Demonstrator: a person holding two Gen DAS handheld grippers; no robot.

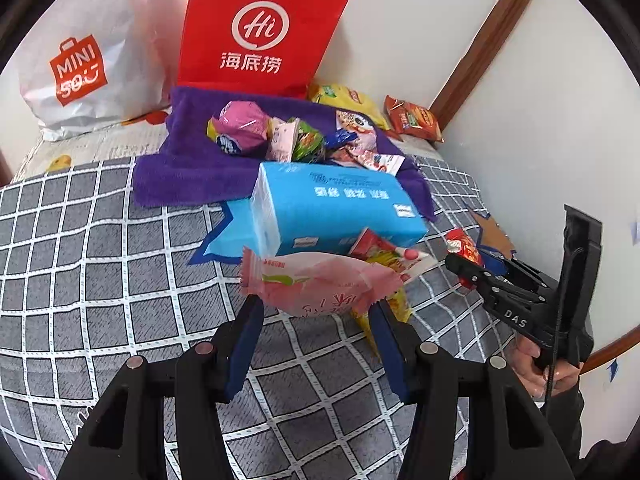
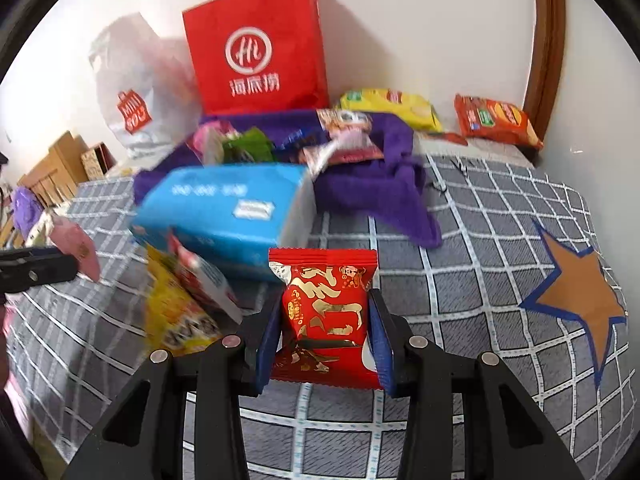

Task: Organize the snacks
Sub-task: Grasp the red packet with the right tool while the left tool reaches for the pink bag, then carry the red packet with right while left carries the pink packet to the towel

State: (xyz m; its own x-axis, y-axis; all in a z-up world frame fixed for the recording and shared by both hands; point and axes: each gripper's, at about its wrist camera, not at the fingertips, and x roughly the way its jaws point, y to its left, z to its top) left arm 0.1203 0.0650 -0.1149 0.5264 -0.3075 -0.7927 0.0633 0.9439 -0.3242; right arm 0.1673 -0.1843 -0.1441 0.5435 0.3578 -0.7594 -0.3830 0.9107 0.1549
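My left gripper point(image 1: 316, 308) is shut on a pink snack packet point(image 1: 316, 284) and holds it above the checked bedspread point(image 1: 100, 248). My right gripper point(image 2: 325, 320) is shut on a red and gold snack packet point(image 2: 326, 316); it shows at the right of the left wrist view point(image 1: 466, 268). A blue tissue pack point(image 1: 332, 208) lies ahead, with a yellow packet point(image 2: 176, 316) and a red and white packet point(image 2: 200, 276) leaning at its front. More snacks point(image 1: 276, 136) are heaped on a purple towel point(image 1: 188, 168).
A red paper bag point(image 1: 260, 28) and a white MINISO bag point(image 1: 84, 48) stand against the wall. A yellow chip bag point(image 2: 392, 108) and an orange chip bag point(image 2: 496, 120) lie at the back right. A brown star point(image 2: 576, 300) marks the bedspread at right.
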